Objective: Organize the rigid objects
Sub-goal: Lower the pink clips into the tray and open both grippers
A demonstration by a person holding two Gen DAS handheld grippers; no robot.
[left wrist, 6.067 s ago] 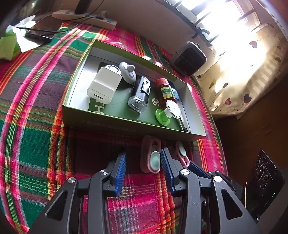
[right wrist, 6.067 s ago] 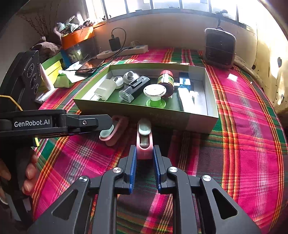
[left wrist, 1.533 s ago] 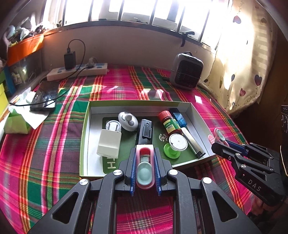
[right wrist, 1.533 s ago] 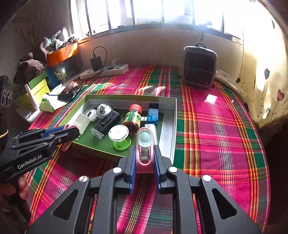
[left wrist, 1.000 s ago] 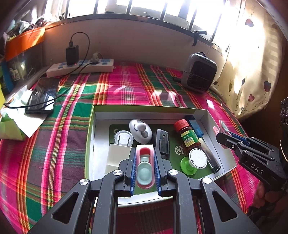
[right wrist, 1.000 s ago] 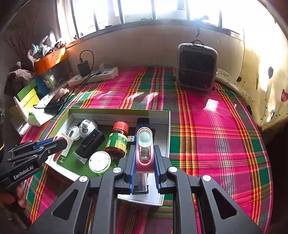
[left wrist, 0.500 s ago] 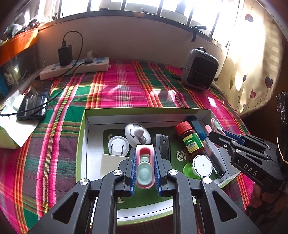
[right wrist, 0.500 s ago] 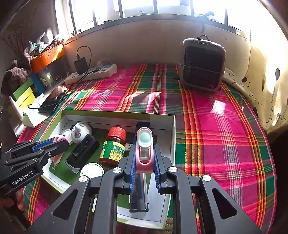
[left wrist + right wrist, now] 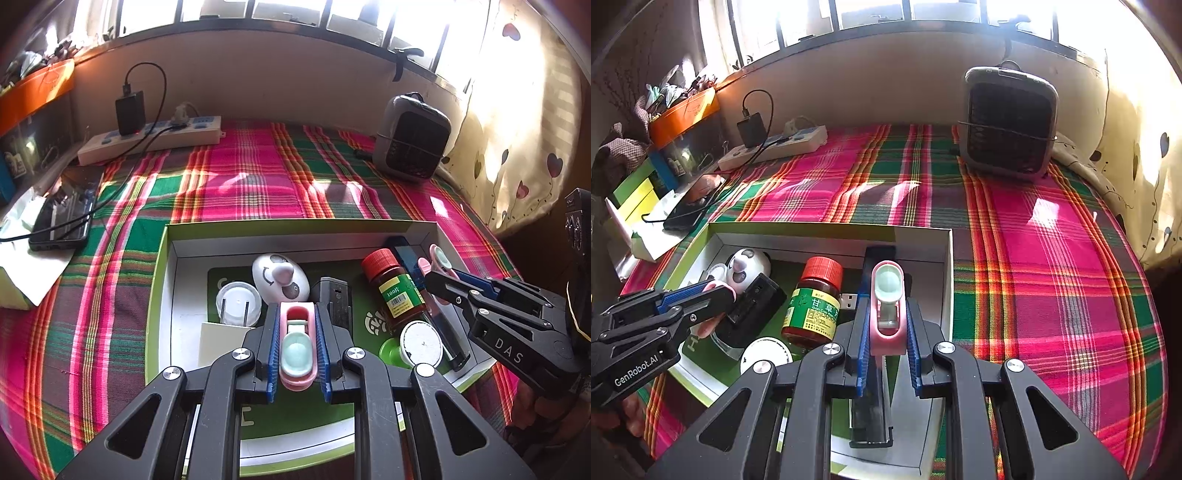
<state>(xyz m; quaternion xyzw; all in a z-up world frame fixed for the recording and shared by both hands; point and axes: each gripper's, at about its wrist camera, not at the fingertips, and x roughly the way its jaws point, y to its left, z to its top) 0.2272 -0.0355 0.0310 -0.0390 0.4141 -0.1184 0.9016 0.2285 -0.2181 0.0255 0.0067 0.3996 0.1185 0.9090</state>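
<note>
Left wrist view: the left gripper (image 9: 297, 350) is clamped on a pink clip (image 9: 296, 352) with a pale green pad, its blue pads (image 9: 272, 354) pressing both sides. It hangs over the middle of the box (image 9: 164, 280), an open green-rimmed tray lying on the plaid cloth (image 9: 236, 177). Inside the box lie a white plug (image 9: 238, 304), a white egg-shaped toy (image 9: 280, 278), a black case (image 9: 334, 295) just right of the clip, a red-capped bottle (image 9: 395, 291) on its side, a blue stick (image 9: 406, 256) by the far right corner, and a white-and-green spool (image 9: 415, 347). From the right edge the right gripper (image 9: 434, 267) reaches in over the box's right end, holding a second clip (image 9: 439, 258). Beyond the box are a power strip (image 9: 155, 138), a phone (image 9: 64, 212) and a grey heater (image 9: 412, 138).

Right wrist view: the right gripper (image 9: 885, 332) is closed tight on the second clip (image 9: 887, 302), which stands between its blue pads (image 9: 912, 354) and points away from the camera. It is over the box's right end (image 9: 947, 280), above a dark bar (image 9: 870, 417) that lies along the right wall. The bottle (image 9: 814, 301) lies just left of the clip, with a USB plug (image 9: 849, 301) between them. The toy (image 9: 748, 264) and the case (image 9: 750, 314) sit further left. The left gripper (image 9: 713, 291) enters from the left over the box, pinching its clip (image 9: 718, 286). The heater (image 9: 1008, 131) stands on the cloth (image 9: 1034, 258) well beyond.
</note>
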